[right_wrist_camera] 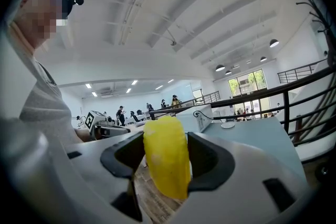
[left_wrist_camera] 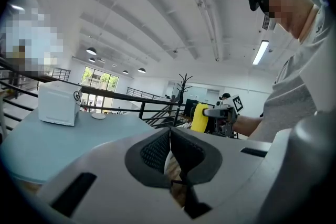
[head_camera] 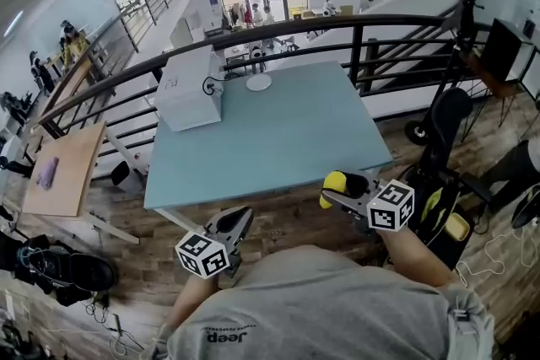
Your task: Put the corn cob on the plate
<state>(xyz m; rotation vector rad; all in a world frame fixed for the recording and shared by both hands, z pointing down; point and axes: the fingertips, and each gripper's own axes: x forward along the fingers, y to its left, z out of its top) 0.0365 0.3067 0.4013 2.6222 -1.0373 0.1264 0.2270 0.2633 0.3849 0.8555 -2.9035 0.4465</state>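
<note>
My right gripper (head_camera: pixel 337 191) is shut on a yellow corn cob (head_camera: pixel 333 187), held off the near right corner of the blue table (head_camera: pixel 278 139). In the right gripper view the corn cob (right_wrist_camera: pixel 166 162) stands upright between the two dark pads (right_wrist_camera: pixel 207 161). The small white plate (head_camera: pixel 258 82) lies at the table's far edge; it shows far off as the plate (right_wrist_camera: pixel 228 125) and the plate (left_wrist_camera: pixel 98 116). My left gripper (head_camera: pixel 239 223) is below the table's near edge, jaws pressed together with nothing in them. From the left gripper view the corn cob (left_wrist_camera: pixel 200 117) appears in the other gripper.
A white box-shaped appliance (head_camera: pixel 189 88) with a cable stands at the table's far left. A black railing (head_camera: pixel 278 34) runs behind the table. A wooden desk (head_camera: pixel 63 169) is at left, an office chair (head_camera: pixel 445 118) and bags at right. The floor is wood.
</note>
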